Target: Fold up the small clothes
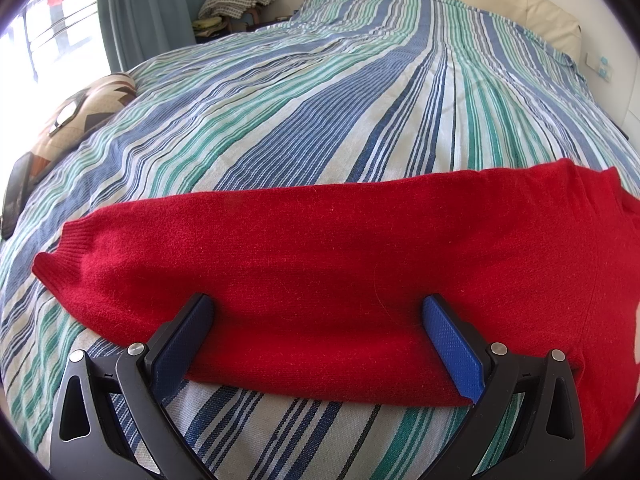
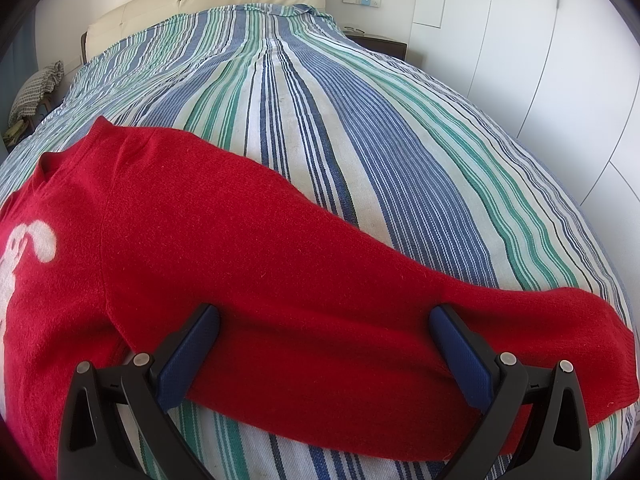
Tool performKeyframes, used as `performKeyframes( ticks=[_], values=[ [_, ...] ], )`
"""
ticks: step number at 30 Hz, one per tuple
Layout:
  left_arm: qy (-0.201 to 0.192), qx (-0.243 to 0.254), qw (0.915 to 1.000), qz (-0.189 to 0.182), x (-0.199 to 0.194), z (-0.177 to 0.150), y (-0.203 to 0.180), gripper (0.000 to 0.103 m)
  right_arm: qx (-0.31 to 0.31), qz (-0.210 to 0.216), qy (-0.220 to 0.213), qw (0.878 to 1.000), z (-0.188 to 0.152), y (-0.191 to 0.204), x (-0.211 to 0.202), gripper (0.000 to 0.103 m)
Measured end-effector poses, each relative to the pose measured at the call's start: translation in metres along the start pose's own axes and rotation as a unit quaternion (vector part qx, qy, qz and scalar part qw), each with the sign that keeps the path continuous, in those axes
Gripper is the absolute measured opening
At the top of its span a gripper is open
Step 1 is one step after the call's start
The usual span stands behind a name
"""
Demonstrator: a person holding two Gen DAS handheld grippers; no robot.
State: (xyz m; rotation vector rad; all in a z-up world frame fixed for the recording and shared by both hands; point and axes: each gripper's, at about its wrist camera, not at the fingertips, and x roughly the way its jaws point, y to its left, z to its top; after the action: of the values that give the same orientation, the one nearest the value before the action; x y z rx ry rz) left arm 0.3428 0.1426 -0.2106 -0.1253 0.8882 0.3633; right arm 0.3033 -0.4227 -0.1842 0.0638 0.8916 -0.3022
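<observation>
Straddling sweater (image 1: 320,248) sleeve edges, grippers agape

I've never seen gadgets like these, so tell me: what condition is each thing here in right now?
Sweater: spread flat on the bed, unfolded, sleeves stretched out sideways.
Left gripper: open, fingers straddling the left sleeve.
Right gripper: open, fingers straddling the right sleeve.
Bedspread: laid over the bed, slightly wrinkled.
Curtain: drawn aside from the window.
</observation>
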Motion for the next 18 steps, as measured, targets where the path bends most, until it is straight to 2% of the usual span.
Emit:
performKeyframes(
  ticks=[18],
  values=[
    [-0.001, -0.004, 1.0000, -0.005, -0.0005, 0.0011, 0.0030, 0.103, -0.001, -0.001, -0.001, 1.000, -0.0005, -0.0003, 0.0004, 0.103]
  ],
)
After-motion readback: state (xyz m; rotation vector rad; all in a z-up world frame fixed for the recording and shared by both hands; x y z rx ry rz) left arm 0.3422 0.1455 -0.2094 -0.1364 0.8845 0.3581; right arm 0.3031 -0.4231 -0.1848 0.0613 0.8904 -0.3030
